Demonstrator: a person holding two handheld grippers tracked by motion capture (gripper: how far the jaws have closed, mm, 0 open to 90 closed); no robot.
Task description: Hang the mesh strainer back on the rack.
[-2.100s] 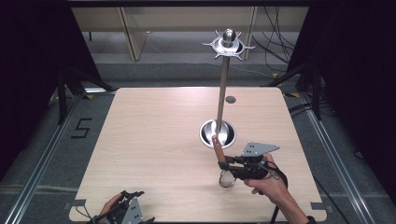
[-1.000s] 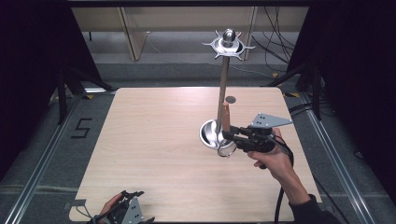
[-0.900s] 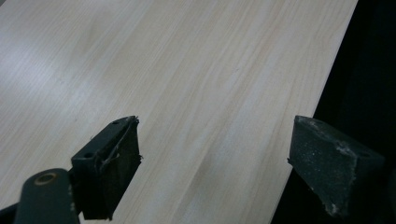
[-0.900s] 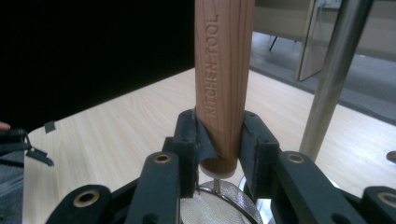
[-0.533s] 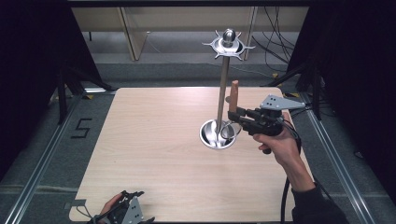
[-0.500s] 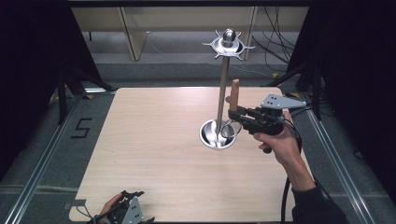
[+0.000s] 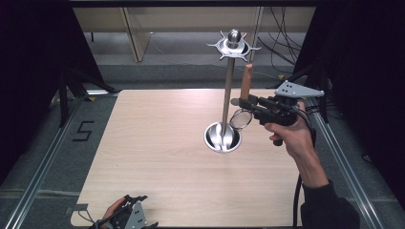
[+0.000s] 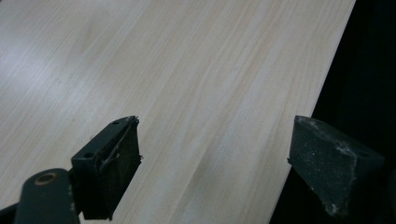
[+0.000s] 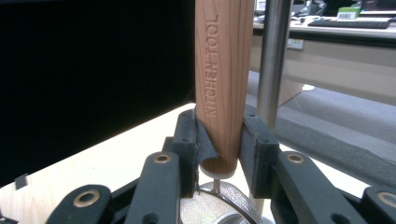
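The right claw (image 7: 251, 106) grips a wooden-handled strainer (image 7: 245, 83) upright, just at 3 o'clock of the metal stand (image 7: 228, 81) on the table (image 7: 157, 152). At 7 o'clock, the left claw (image 8: 215, 163) gapes wide, empty.

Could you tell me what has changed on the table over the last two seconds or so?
The right gripper, shut on the wooden-handled strainer, has lifted it from the near side of the stand's base and carried it away from the person to the right of the pole, handle now upright. The stand has not moved, and the left gripper stays open at the table's near edge.
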